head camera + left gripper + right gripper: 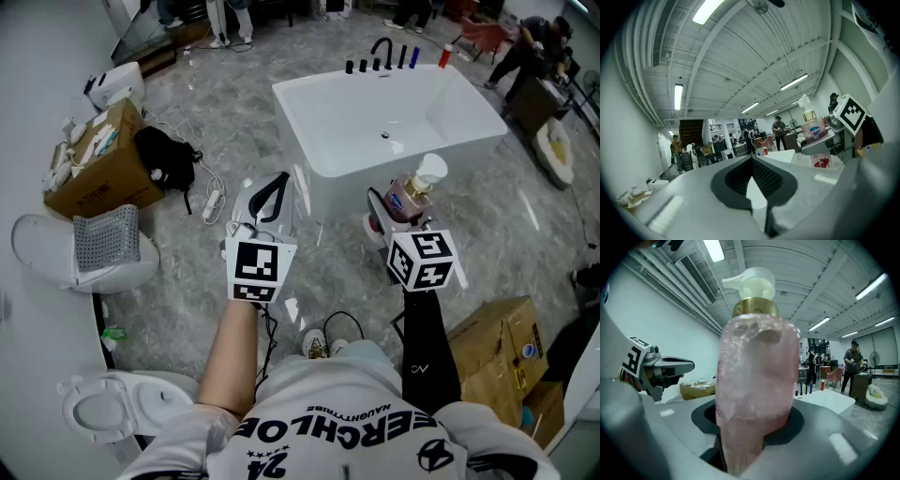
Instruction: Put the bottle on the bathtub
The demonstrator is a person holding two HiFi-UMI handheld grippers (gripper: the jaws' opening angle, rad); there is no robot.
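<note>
Nearest of all is the person's white printed shirt, with shoes on the grey marble floor just beyond it. Around the scene lie an open cardboard box, a black bag and a white power strip to the left. Two toilets sit at the lower left, more cardboard boxes at the lower right, and people stand far back. A white freestanding bathtub stands ahead, with a black faucet and a row of small bottles along its far rim.

A pink pump bottle, with a gold collar and white pump head, is held upright in the air. It is in front of the tub's near wall and not resting on it. It stands between the fingers of the right gripper, which are clamped on its lower body, while the pump rises above them.

To its left, the left gripper hangs at about the same height. Its fingers meet at the tips with nothing between them.
</note>
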